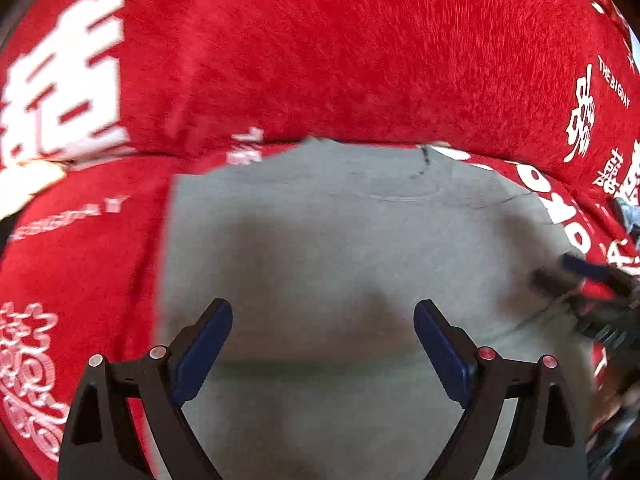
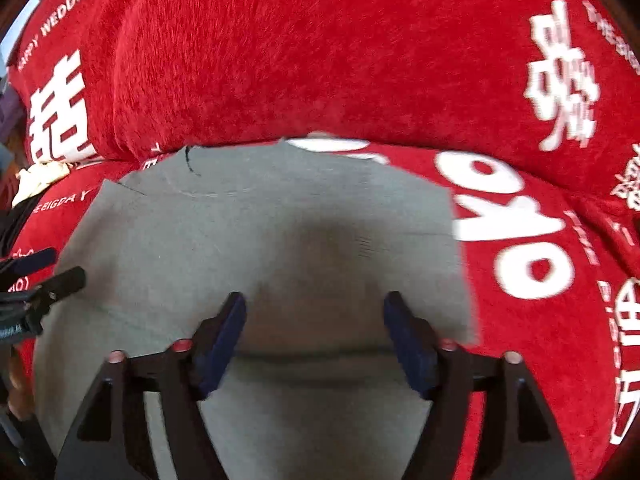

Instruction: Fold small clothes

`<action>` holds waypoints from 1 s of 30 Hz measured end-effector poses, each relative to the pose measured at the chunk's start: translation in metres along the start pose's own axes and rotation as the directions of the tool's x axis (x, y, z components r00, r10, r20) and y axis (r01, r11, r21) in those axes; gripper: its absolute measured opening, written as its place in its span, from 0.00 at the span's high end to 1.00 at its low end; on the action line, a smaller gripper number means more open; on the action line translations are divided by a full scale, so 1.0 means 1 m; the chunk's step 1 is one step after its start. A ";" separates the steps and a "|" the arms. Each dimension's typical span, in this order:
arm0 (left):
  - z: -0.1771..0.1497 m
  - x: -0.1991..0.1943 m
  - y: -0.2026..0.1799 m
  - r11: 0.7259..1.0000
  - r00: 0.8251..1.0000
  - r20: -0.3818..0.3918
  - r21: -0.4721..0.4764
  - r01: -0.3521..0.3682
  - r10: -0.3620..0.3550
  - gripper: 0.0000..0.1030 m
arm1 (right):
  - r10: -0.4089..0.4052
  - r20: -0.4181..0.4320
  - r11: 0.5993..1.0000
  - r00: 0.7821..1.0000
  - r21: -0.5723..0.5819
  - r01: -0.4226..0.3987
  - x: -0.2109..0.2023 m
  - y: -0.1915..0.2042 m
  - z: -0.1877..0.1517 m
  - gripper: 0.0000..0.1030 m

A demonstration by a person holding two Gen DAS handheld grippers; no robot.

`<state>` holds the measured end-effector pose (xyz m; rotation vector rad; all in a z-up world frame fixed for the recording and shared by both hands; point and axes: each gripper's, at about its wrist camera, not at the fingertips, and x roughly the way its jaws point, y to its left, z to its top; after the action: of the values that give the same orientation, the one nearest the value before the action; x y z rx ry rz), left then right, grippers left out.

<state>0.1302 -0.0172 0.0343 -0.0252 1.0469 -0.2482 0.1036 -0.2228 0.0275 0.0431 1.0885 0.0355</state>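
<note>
I held the left hand-held gripper (image 1: 323,322) and right hand-held gripper (image 2: 315,316) open and empty above the grey shirt (image 1: 320,240), which lay flat on the red sofa cover (image 1: 320,60), ready for folding.

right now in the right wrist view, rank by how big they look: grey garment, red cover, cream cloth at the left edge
1. red cover, fills most of the view
2. grey garment, nearer the camera, so unsure how it truly compares
3. cream cloth, a small far patch
</note>
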 end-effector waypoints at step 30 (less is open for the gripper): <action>-0.126 -0.036 0.060 0.998 0.997 0.056 -0.035 -0.043 0.045 0.01 | -0.066 0.050 0.994 0.997 -0.086 0.070 -0.065 0.027 -0.150 0.12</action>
<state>0.0166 0.0614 -0.0071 -0.0396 0.9940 -0.1891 -0.0594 -0.1968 0.0174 -0.0719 1.0393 0.0214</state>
